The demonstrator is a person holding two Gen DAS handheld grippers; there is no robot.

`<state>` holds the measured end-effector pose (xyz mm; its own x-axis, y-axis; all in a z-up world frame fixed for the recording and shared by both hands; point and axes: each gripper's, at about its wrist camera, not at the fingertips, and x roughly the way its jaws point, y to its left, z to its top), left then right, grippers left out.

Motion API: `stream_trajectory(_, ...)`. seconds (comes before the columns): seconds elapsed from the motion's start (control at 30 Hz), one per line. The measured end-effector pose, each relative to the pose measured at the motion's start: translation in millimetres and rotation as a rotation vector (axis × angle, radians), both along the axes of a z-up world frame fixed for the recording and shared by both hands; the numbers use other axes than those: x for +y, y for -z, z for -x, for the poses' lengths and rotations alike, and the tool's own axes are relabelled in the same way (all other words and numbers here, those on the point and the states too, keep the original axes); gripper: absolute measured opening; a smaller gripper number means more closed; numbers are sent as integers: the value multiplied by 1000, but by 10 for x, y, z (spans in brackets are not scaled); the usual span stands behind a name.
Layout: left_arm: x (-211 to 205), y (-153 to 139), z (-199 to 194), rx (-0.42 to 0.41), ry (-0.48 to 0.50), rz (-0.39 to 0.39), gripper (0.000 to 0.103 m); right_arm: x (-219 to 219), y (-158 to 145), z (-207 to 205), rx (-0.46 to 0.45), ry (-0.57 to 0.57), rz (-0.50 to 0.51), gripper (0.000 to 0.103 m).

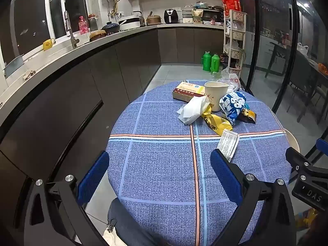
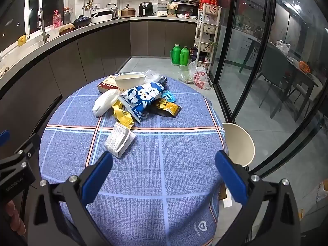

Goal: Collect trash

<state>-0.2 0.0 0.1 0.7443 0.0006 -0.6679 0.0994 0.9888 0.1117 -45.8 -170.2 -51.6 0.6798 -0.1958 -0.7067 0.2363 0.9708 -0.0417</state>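
Small round table under a blue plaid cloth point(image 2: 143, 184); trash is lying heaped toward its far edge.

Left gripper point(image 1: 160, 176) is hovering over the near edge of the table, blue-padded fingers spread wide, holding nothing. Right gripper point(image 2: 164, 176) is likewise hanging above the near edge, claw apart and empty.

Folded white printed paper packet point(image 2: 120, 142) is sitting alone nearest the grippers, around the table's middle, long axis running from near-left toward the far heap. Yellow crinkled foil wrapper point(image 2: 123, 115) is lying just beyond it, its length pointing back toward the packet. Blue-and-white cartoon snack bag point(image 2: 141, 98) is resting on top of the heap, long axis running from near-left to far-right. Crumpled white tissue point(image 2: 103, 103) is lying at the heap's left side, touching the yellow wrapper. Black-and-gold sachet point(image 2: 167, 108) is poking out on the right. Cream paper cup point(image 1: 215, 95) is standing upright behind the bag, with a flat red-and-yellow cardboard box point(image 1: 187, 91) beside it at the far edge.
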Motion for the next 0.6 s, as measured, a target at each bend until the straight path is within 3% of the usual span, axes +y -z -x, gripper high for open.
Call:
stream_trajectory(0.43,-26,-25,13,-15,6,-1,95,11,-90,46,-27,3,2,100)
stream_trajectory(0.6,17,-251,125,-55,9,15,95,73,-244,65,-75,0,23,100)
